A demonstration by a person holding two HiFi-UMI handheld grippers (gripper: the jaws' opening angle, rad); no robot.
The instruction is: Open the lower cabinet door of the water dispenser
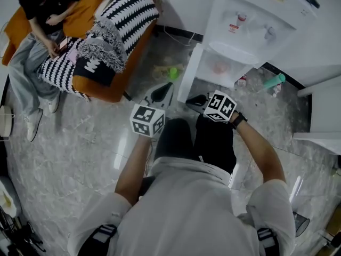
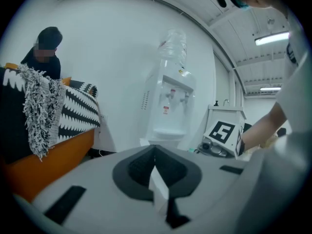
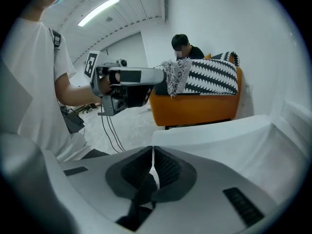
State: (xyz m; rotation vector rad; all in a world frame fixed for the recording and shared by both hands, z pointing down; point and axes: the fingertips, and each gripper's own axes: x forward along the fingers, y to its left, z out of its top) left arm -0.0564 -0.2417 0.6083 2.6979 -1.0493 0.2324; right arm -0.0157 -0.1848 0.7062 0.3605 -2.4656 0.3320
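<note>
Head view | flat white lower door (image 1: 189, 74) of white water dispenser (image 1: 250, 25) seems open | left gripper (image 1: 160, 95), right gripper (image 1: 198, 101) pressed together, empty | I'd back off next

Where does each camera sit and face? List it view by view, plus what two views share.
Head view: on the person's head, looking steeply down at the water dispenser; left forearm, right forearm, left gripper, right gripper show.
Left gripper view: on the left gripper, facing the water dispenser along its shut jaws; the right forearm shows.
Right gripper view: on the right gripper, facing the orange sofa along shut jaws; the torso shows.
Shared: head and right gripper views both show the orange sofa.
</note>
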